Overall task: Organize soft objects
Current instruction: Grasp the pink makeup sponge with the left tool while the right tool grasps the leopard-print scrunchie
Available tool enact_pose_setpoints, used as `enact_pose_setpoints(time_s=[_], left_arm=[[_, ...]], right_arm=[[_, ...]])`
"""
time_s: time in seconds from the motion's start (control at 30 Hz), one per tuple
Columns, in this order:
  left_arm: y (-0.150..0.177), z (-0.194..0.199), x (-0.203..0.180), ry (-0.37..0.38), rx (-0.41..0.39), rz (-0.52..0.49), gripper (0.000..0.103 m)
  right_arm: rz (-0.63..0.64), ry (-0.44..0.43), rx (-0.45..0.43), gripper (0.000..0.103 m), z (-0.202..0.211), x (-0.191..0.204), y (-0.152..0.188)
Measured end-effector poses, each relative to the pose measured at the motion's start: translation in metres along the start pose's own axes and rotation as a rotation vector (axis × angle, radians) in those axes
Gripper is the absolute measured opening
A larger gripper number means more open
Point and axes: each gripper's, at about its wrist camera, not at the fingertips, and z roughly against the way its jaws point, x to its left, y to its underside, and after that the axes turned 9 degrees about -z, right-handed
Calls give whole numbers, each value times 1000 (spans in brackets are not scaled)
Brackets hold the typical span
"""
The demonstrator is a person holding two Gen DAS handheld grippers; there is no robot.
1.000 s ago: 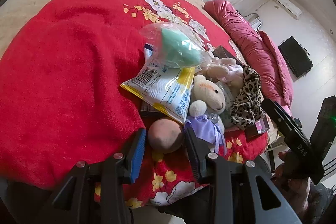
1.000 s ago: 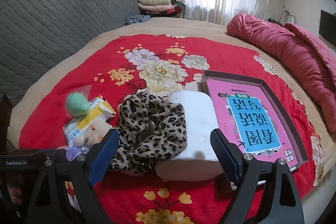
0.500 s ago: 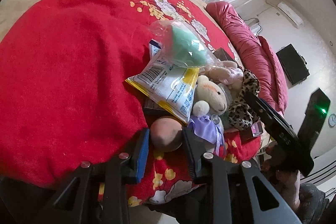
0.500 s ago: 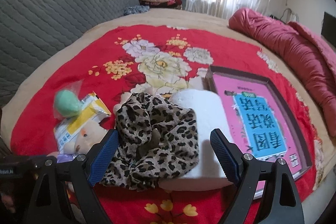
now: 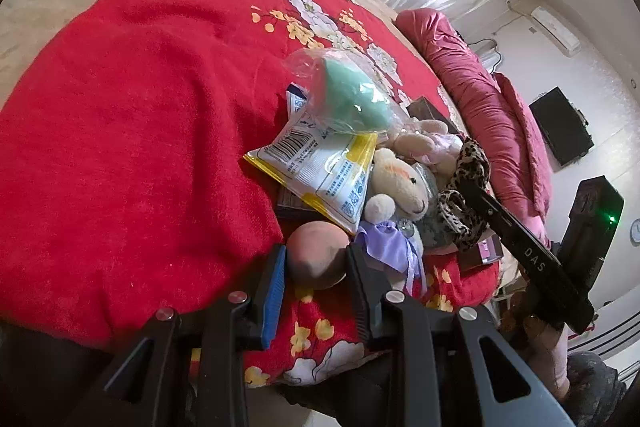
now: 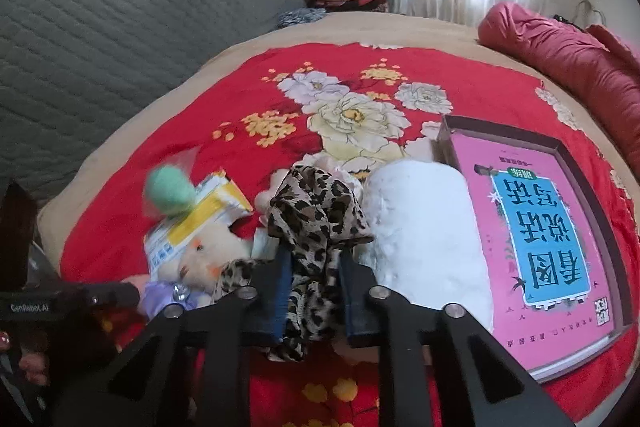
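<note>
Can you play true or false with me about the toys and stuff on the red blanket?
1. The left gripper is squeezing the peach-coloured ball. True.
2. The right gripper is closed on the leopard-print cloth. True.
3. The pink book lies on the floor. False: it lies in a shallow box on the red blanket.
4. The green squishy thing is bare. False: it is inside a clear plastic bag.
5. The plush bunny lies beside the yellow-and-white packet. True.
</note>
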Motion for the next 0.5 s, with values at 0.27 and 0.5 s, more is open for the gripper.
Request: enact_pose_setpoints(time_s=[0.27, 0.5], left_arm=[[3, 15, -26, -89, -31, -67, 30], [4, 29, -53, -149, -76, -135, 30]], right_arm=[[-22, -23, -67, 18, 25, -11, 1], [-35, -42, -119, 18, 49, -16, 1]])
